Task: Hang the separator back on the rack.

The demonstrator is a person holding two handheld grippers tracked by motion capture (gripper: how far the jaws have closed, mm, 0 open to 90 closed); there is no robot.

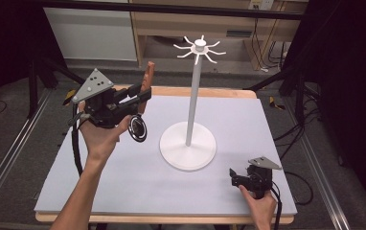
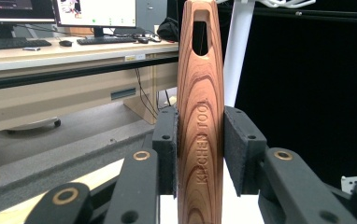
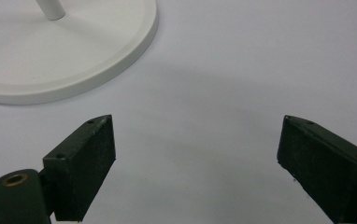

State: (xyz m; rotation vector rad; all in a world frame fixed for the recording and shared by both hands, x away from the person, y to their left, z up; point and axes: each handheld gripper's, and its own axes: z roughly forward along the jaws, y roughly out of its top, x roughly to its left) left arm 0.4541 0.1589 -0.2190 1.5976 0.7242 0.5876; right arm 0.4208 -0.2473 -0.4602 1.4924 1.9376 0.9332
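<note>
Grey tabletop [image 1: 138, 177], left gripper [image 2: 200, 149] pinching wooden handle [image 2: 200, 93], utensil's head hidden, right gripper [image 3: 195, 154] spread.

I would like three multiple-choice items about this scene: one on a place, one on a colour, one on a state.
1. Where does the white stand rest?
A. on the table near its middle
B. on the floor
C. in the right gripper

2. What colour is the handle held in the left gripper?
A. blue
B. reddish-brown wood grain
C. white

3. How do the jaws of the right gripper stand?
A. closed on the stand
B. closed on the handle
C. open with nothing between them

Answers:
1. A: the high view shows its round base flat on the table.
2. B: the left gripper view shows the wooden handle, with a slot near its top, between the pads.
3. C: the right gripper view shows the jaws wide apart over bare table.
</note>
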